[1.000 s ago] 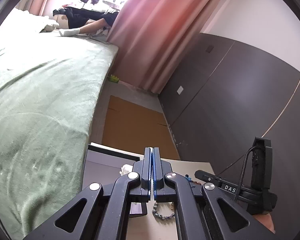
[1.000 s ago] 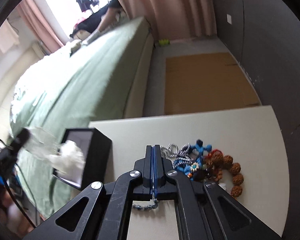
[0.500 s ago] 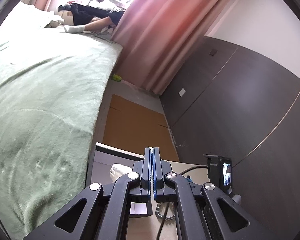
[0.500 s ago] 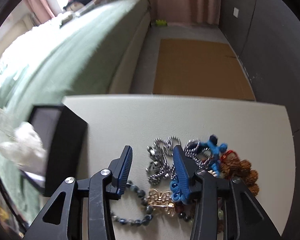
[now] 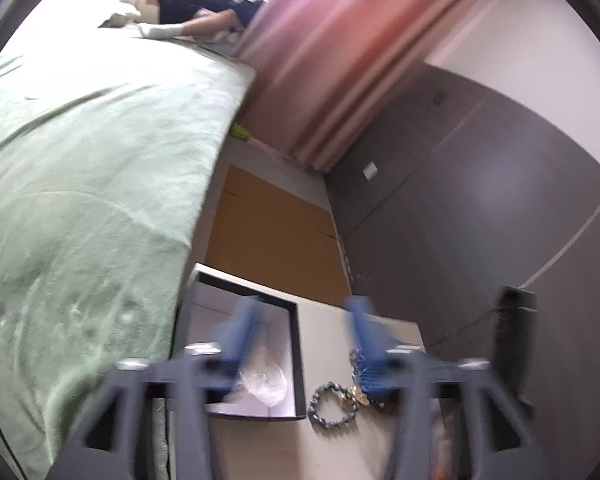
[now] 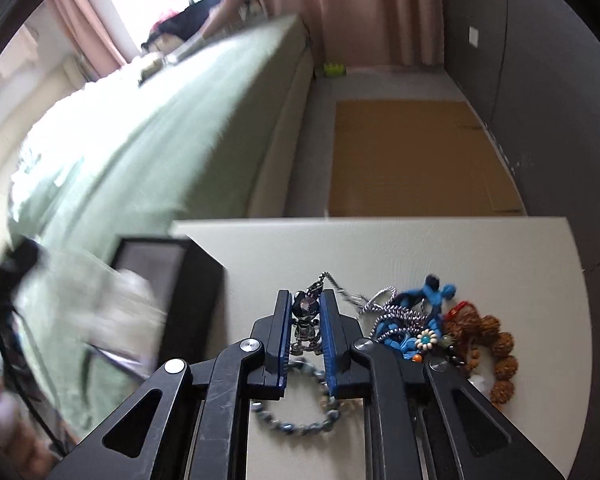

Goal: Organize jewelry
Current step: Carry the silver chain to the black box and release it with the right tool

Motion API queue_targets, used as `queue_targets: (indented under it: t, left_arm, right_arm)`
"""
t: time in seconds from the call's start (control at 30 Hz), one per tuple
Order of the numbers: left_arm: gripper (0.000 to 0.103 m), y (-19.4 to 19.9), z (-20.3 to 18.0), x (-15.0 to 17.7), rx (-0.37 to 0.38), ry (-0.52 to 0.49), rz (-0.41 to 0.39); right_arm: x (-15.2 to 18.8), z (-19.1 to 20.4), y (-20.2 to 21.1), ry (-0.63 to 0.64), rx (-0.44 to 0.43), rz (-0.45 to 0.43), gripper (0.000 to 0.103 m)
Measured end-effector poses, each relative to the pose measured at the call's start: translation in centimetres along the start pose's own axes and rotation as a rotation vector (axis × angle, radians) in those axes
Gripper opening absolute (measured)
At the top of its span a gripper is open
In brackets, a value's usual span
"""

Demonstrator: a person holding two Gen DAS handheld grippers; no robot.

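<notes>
While the right gripper (image 6: 306, 322) closes its blue pads on a silver pendant (image 6: 307, 316) at the centre of the right wrist view, the step in hand looks like picking one piece out of the jewelry pile (image 6: 428, 328) to carry it to the black box (image 6: 196, 280) at the left of that frame. The pendant sits squarely between the pads, its chain trailing up and right towards the tangle of blue cord and brown beads, and a dark bead bracelet (image 6: 296, 412) lies just below the fingers. Next, I judge, comes a clean lift (the chain may drag neighbours along) and a move left over the box. In the left wrist view the left gripper (image 5: 304, 334) is blurred, its jaws opening with nothing between them; a clear plastic bag (image 5: 266, 382) lies in the open box (image 5: 296, 360) at lower centre, the bracelet (image 5: 330, 404) just right of it on the table (image 5: 324, 336)
</notes>
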State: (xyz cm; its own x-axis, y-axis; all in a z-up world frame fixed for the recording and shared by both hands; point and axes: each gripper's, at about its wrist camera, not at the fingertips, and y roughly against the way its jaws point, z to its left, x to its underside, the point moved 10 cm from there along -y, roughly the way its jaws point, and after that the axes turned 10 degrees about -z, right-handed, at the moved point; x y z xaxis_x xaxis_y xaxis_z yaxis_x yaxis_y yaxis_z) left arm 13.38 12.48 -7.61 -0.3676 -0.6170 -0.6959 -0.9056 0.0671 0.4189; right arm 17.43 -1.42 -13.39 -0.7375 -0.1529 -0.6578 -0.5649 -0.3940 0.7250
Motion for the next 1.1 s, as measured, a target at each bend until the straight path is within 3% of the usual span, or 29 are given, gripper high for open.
queue_targets:
  t: [0.07,0.47,0.63,0.8,1.1]
  left_arm:
    - [0.074,0.8,0.5,-0.9,-0.009,0.004,-0.042]
    - [0.075,2.8,2.7,-3.2,-0.013,0.072,-0.087]
    - [0.075,3.9,3.6,-4.1,-0.011,0.100,-0.109]
    - [0.075,4.9,5.0,-4.9,-0.030,0.121,-0.136]
    - [0.076,6.1,6.8,-5.9,-0.039,0.163,-0.157]
  right_arm:
    - [-1.3,0.7,1.3,-0.016,-0.012,-0.036,0.015]
    - [-10.2,5.8,11.9,0.072,0.003,-0.287,0.015]
    - [-13.2,8.3,14.9,0.121,0.016,-0.346,0.015]
    - [-14.6,11.6,17.4,0.173,0.048,-0.396,0.015]
    - [-17.2,16.5,20.2,0.215,0.032,-0.462,0.015]
